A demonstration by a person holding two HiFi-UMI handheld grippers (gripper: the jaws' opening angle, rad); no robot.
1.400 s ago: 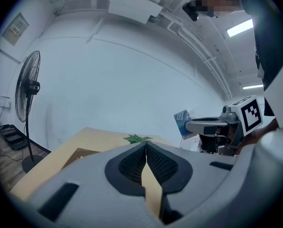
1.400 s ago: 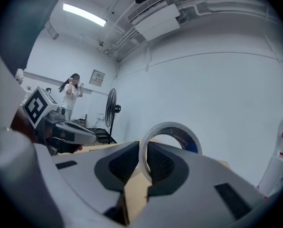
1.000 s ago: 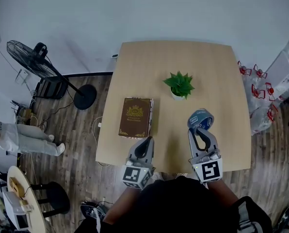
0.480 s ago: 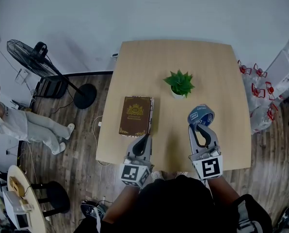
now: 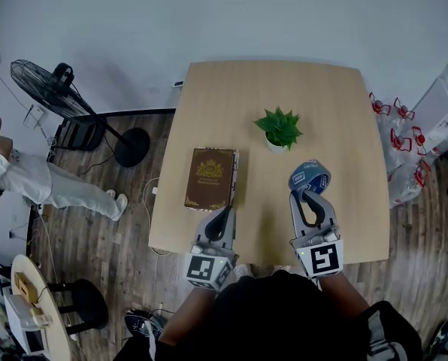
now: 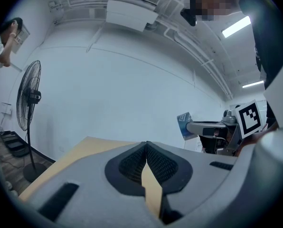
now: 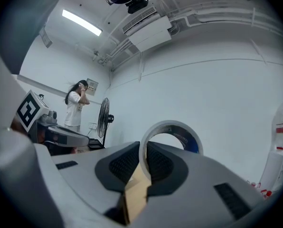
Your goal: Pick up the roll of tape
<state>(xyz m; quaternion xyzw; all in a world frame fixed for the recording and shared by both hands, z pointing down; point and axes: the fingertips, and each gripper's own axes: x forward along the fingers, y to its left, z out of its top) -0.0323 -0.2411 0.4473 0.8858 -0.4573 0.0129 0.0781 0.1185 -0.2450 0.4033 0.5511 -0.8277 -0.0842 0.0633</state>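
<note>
The roll of tape (image 5: 310, 177), a pale ring with a blue printed face, is held upright above the wooden table (image 5: 329, 104) by my right gripper (image 5: 307, 195), which is shut on its rim. In the right gripper view the ring of tape (image 7: 172, 127) stands up from between the two dark pads (image 7: 125, 161). My left gripper (image 5: 224, 218) hovers over the table's near edge, just below the book, its jaws shut with nothing between them. Its pads (image 6: 134, 163) meet in the left gripper view, where the right gripper and the tape (image 6: 184, 123) show at the right.
A brown book with gold ornament (image 5: 210, 180) lies on the table's left side. A small green plant in a white pot (image 5: 279, 131) stands near the middle, just beyond the tape. A floor fan (image 5: 59, 89) stands left of the table. A person (image 5: 43, 183) is at far left.
Both grippers have stayed almost still, the tape staying in the right one. The person at the far left has shifted position.
</note>
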